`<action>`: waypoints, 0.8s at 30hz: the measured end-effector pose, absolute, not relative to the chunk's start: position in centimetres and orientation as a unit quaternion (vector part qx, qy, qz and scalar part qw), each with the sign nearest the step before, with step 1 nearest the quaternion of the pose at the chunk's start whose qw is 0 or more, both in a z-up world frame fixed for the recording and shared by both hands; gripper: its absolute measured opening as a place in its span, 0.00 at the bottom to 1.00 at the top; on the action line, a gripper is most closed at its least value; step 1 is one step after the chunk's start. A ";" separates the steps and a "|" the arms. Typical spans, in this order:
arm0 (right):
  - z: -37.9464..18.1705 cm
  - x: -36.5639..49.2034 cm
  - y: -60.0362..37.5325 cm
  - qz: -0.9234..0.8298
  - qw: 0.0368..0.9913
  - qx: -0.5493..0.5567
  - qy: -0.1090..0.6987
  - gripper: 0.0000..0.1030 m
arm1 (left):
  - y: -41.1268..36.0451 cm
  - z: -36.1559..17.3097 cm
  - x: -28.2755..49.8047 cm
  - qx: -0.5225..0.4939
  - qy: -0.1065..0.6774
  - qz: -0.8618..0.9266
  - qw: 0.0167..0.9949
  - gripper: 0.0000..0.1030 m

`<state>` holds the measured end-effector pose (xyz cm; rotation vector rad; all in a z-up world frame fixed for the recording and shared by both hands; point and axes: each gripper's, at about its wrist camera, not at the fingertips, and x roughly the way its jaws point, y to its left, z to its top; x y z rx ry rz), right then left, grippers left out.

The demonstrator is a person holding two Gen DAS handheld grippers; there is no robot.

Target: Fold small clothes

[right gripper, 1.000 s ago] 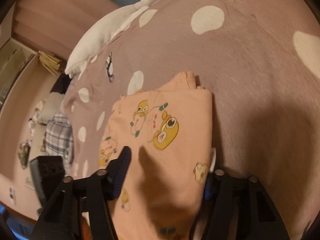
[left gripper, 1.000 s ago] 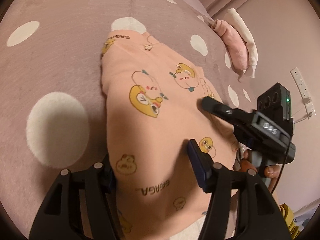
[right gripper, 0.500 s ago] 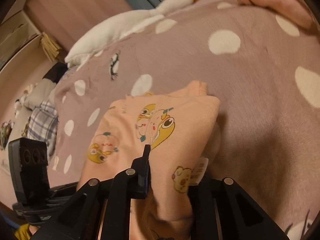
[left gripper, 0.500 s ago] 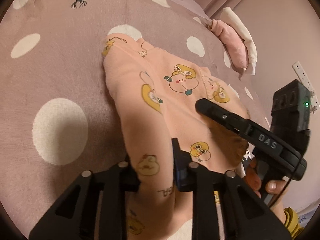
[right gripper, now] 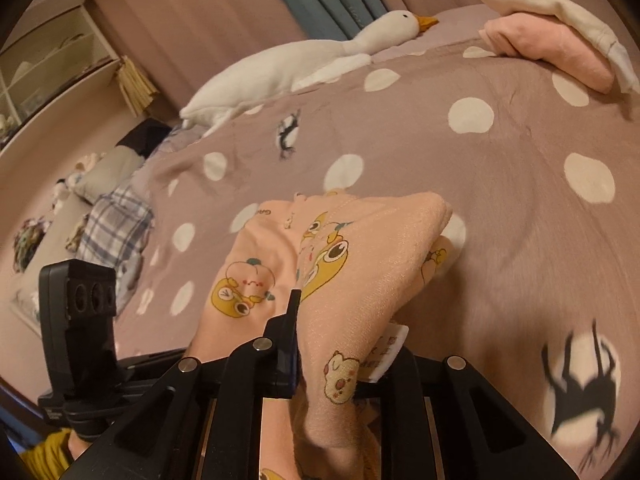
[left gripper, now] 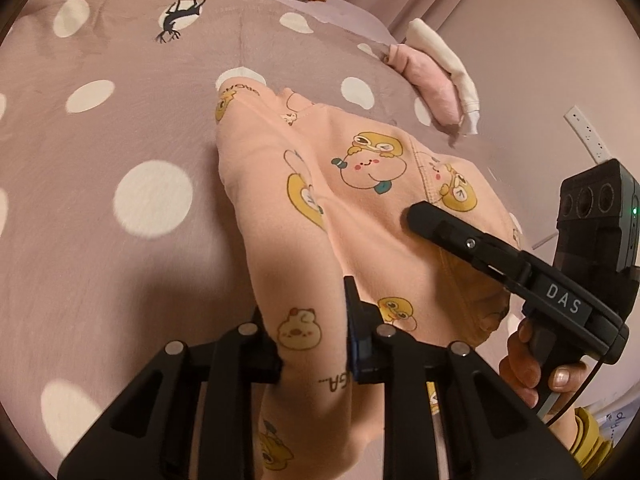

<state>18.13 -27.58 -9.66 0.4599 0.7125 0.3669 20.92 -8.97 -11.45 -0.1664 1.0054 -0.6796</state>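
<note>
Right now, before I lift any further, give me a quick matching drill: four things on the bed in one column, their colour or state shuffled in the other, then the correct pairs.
Things:
1. peach cartoon-print garment
2. plush goose
3. folded pink cloth
4. bedspread

States:
A. white, lying along the far edge of the bed
B. mauve with white dots
C. pinched by both the left gripper and the right gripper
D. stacked under a white cloth at the far corner

Pairs: 1-C, 2-A, 3-D, 4-B
</note>
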 end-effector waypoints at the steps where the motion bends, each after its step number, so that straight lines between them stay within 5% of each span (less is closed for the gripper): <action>1: -9.4 17.5 -27.3 0.180 0.894 0.223 0.343 0.18 | -8.6 -11.1 20.1 -0.077 0.470 -0.317 0.820 0.22; 24: -4.3 6.0 -19.2 0.250 0.906 0.167 0.298 0.17 | -0.4 -6.2 6.5 -0.082 0.412 -0.276 0.864 0.22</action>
